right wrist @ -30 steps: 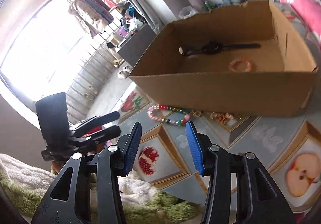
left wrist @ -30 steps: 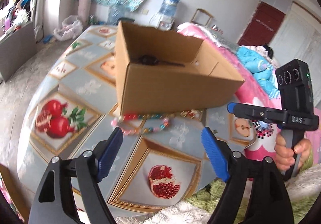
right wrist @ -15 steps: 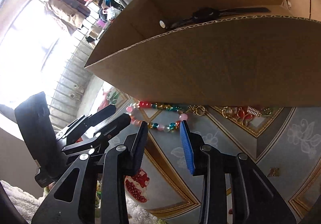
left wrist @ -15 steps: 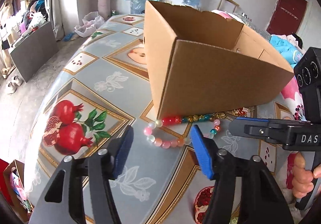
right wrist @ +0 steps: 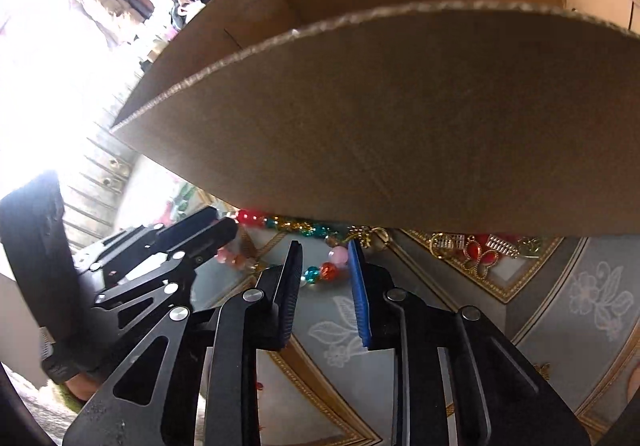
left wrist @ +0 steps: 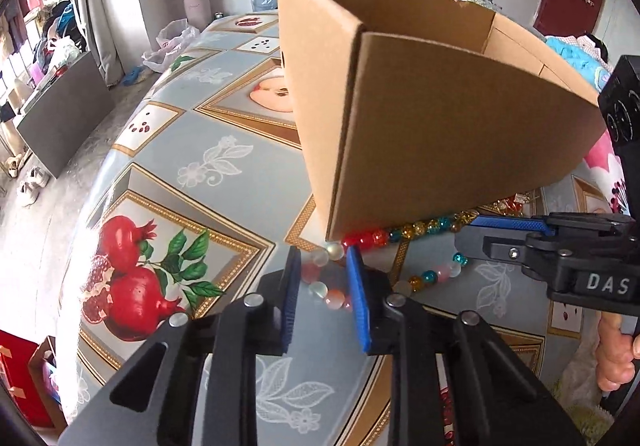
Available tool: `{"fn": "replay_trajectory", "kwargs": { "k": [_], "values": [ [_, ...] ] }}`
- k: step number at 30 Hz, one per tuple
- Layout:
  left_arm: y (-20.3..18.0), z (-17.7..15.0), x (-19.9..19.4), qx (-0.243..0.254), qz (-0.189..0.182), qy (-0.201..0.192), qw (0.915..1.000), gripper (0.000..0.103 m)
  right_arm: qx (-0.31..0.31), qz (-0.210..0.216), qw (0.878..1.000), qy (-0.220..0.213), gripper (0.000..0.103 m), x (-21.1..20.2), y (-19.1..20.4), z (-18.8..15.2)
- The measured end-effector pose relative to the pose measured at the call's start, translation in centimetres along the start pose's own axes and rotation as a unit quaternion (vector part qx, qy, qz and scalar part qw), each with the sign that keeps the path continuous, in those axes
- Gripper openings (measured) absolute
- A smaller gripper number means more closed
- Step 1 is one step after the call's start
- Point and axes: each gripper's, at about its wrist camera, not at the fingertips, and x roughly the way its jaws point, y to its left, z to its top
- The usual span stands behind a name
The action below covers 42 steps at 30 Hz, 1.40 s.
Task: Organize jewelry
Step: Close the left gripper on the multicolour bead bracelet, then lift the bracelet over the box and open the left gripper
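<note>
A multicoloured bead necklace (left wrist: 416, 230) lies on the table right against the front wall of an open cardboard box (left wrist: 440, 134). My left gripper (left wrist: 322, 258) straddles the necklace's left curve. Pale and pink beads sit between its blue pads, and the jaws are closing with a thin gap still showing. My right gripper (right wrist: 325, 246) straddles the necklace (right wrist: 328, 270) further right, around pink, red and teal beads, and is closing too. Each gripper shows in the other's view: the right gripper (left wrist: 466, 230) and the left gripper (right wrist: 224, 226). The box (right wrist: 400, 118) hides its own contents.
Gold jewelry with a red butterfly (right wrist: 476, 252) lies by the box's foot to the right. The table (left wrist: 208, 166) has a fruit-print cloth and curves away at left. A hand (left wrist: 616, 358) grips the right handle. Floor clutter and water bottles stand beyond.
Both grippers came down and forward to the necklace in front of the box. Their jaws narrowed from wide apart to close around the beads.
</note>
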Motion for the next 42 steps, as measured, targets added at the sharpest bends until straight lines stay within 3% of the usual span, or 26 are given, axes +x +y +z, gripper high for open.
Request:
{"fn": "replay_trajectory", "kwargs": {
  "k": [2,6,18,26,35,42],
  "values": [
    [-0.1,0.0,-0.2,0.001,-0.009,0.005,0.9999,0.019,-0.003,-0.005,1.000,0.001,0.012,0.0,0.0,-0.2],
    [0.2,-0.2,-0.5,-0.014,-0.043,0.019,0.9988,0.018,0.003,-0.001,1.000,0.006,0.012,-0.7,-0.4,-0.8],
    [-1.8,-0.2,0.5,0.049,0.016,0.000,0.9987,0.014,-0.006,0.003,1.000,-0.002,0.008,-0.6,0.3,-0.2],
    [-2.5,-0.7,-1.9,0.048,-0.001,-0.021,0.9986,0.009,-0.024,0.007,0.999,-0.027,0.007,-3.1,0.6,-1.5],
    [-2.8,-0.6,-9.1,0.061,-0.008,-0.088,0.9942,0.009,-0.070,0.023,0.994,-0.078,0.007,-9.8,1.5,-3.4],
    [-4.3,2.0,-16.5,0.086,-0.023,-0.171,0.9812,0.009,-0.124,0.052,0.976,-0.170,0.007,-15.8,3.9,-3.5]
  ]
}}
